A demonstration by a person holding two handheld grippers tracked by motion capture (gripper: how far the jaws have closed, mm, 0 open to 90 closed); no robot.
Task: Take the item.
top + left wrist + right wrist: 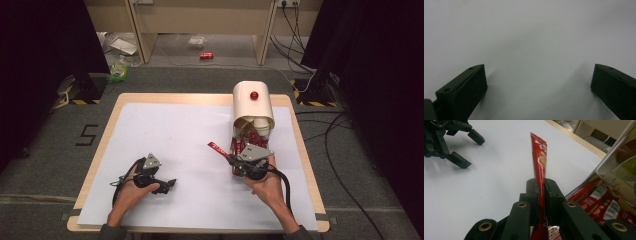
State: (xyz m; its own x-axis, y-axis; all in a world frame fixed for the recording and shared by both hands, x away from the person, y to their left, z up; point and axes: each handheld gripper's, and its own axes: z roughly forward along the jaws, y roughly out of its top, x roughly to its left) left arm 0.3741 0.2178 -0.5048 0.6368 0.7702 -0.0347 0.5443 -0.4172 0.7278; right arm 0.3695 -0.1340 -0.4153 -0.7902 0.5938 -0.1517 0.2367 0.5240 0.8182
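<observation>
Right hand-held gripper pinched on a slim red foil sachet near the bench's right edge — to be lifted clear of the clear box; left hand-held gripper spread, resting near the front edge.

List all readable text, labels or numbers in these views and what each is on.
"1-2" or similar: top of the red sachet clamped in the right gripper; the print below it is blurred.
"5": black mark on the floor left of the table.
Barcodes and print on the red sachets in the clear box: too small to read.
</observation>
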